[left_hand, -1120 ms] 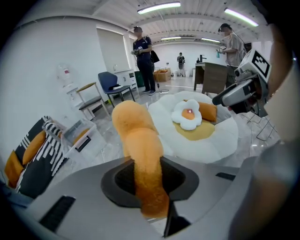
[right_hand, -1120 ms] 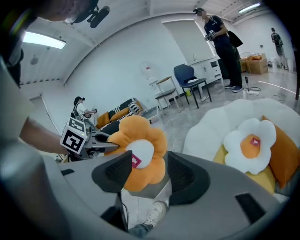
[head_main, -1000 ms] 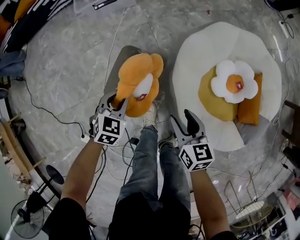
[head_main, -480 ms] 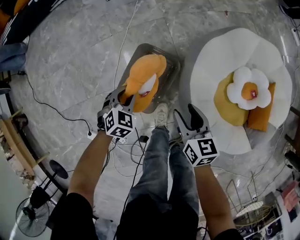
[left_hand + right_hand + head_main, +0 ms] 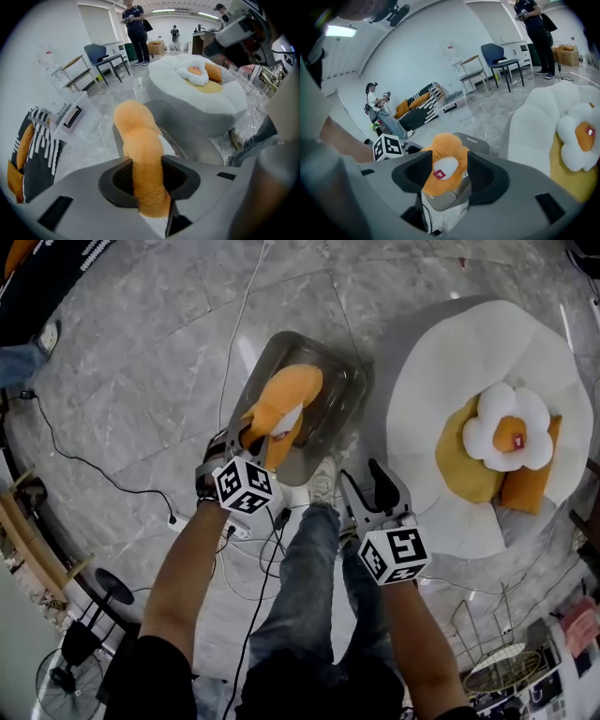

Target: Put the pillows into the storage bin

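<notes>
Left gripper (image 5: 246, 435): you have it clamped on one petal of the orange flower pillow (image 5: 284, 404). The plush fills the gap between the pads (the jaws have just been easing apart, but the petal sits squeezed between them). The gripper points steeply down.

The pillow hangs inside the clear storage bin (image 5: 349, 371), its white centre turned toward your right. I cannot tell whether it touches the bin's bottom. The bin stands on the grey marble floor (image 5: 141, 371), just ahead of your shoe (image 5: 323, 479).

Right gripper (image 5: 364, 486): jaws apart, gripping nothing. It hovers by your right leg, between the bin and the big white cushion (image 5: 441, 362).

On that cushion, a white flower pillow (image 5: 511, 432) lies atop a yellow pillow (image 5: 459, 465), with an orange rectangular pillow (image 5: 530, 488) touching them.
</notes>
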`<state>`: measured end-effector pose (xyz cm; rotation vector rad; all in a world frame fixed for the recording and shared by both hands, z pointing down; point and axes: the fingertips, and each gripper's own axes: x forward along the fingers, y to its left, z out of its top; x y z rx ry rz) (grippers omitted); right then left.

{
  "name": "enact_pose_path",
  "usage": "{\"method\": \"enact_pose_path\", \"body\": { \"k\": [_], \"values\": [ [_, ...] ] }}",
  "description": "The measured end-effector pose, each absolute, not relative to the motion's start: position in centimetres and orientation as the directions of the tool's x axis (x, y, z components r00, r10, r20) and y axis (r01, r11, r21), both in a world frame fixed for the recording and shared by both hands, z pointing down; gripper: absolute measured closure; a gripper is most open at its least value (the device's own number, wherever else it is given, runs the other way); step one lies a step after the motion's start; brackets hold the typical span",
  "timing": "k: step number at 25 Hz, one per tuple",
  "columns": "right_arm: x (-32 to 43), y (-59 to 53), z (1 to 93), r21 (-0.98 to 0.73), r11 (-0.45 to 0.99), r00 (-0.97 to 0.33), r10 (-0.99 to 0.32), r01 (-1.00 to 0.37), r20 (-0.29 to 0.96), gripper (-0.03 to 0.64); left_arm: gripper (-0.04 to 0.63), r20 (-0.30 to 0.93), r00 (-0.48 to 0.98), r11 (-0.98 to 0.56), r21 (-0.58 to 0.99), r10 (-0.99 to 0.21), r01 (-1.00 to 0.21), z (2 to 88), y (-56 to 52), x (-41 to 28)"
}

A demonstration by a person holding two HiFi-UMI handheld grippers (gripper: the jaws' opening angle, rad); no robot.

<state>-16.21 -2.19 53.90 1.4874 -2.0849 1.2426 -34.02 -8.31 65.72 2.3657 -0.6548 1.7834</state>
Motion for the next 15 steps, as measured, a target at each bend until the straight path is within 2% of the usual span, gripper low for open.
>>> {"method": "enact_pose_path", "body": {
  "k": [5, 15],
  "values": [
    [-16.1, -3.1, 56.2, -0.472, 0.077, -0.415, -0.614, -0.878, 0.671, 0.368, 0.466, 0.950, 0.166, -0.878, -0.166, -0.264, -0.448, 68.3, -9.3, -35.5],
    [-17.8, -4.9, 58.4, -0.463, 0.104, -0.428, -0.595, -0.880, 0.680, 0.368, 0.449, 0.953, 0.153, -0.841, -0.146, -0.261, -0.521, 69.9, -10.2, -37.0]
  ]
}}
